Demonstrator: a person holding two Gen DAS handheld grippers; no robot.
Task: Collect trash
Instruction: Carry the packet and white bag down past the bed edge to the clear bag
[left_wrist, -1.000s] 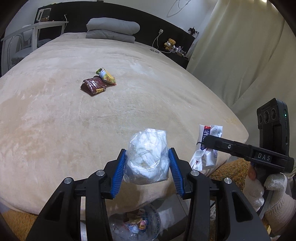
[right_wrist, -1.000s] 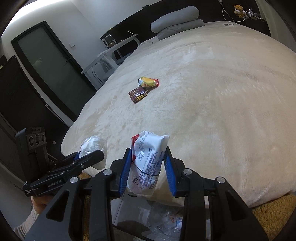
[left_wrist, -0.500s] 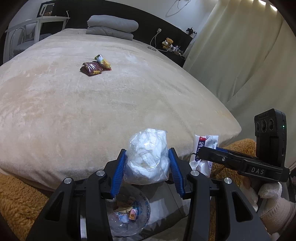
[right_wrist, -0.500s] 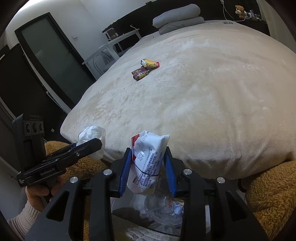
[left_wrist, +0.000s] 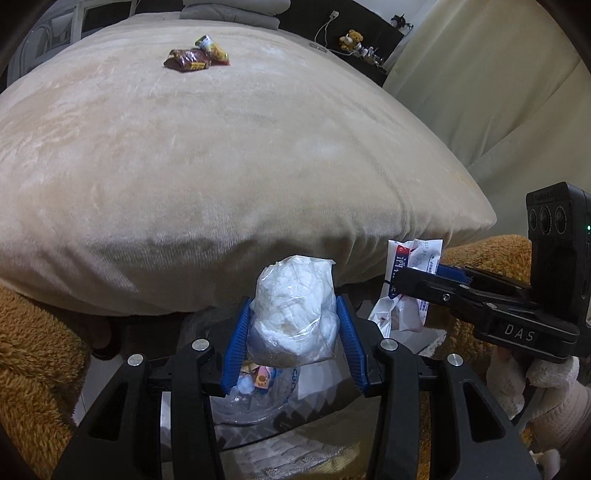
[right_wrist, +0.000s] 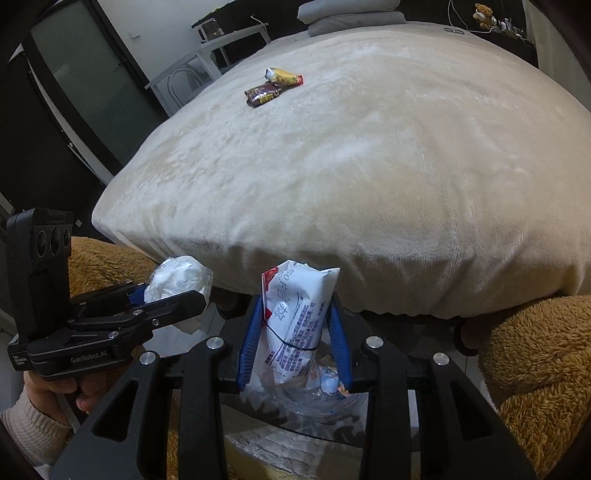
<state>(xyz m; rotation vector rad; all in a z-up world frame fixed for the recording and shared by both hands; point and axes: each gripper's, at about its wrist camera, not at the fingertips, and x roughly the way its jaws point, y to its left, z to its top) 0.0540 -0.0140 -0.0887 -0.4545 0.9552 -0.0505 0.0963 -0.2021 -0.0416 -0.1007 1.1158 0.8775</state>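
Your left gripper (left_wrist: 293, 325) clamps a tissue bag (left_wrist: 293, 314), right gripper (right_wrist: 293, 332) a wipes packet (right_wrist: 295, 321), bin (left_wrist: 255, 398) at six o'clock beneath both.

Both of our grippers carry trash at the foot of the bed.

Our right gripper (right_wrist: 293, 325) pinches a white printed packet (right_wrist: 291, 325) upright between its blue fingers (right_wrist: 249, 339), a thin black band around its middle. Below it we see a clear plastic-lined bin (right_wrist: 321, 402) with scraps inside. To the left, our left gripper (right_wrist: 173, 301), held by a hand (right_wrist: 55, 391) in a cream sleeve, clamps a crumpled clear bag of white tissue (right_wrist: 181, 277). Two snack wrappers, one brown (right_wrist: 262, 94) and one yellow (right_wrist: 282, 75), lie touching on the beige bed (right_wrist: 369, 155), well apart from us. Brown fleece (right_wrist: 535, 369) shows at both sides under the bed's edge.
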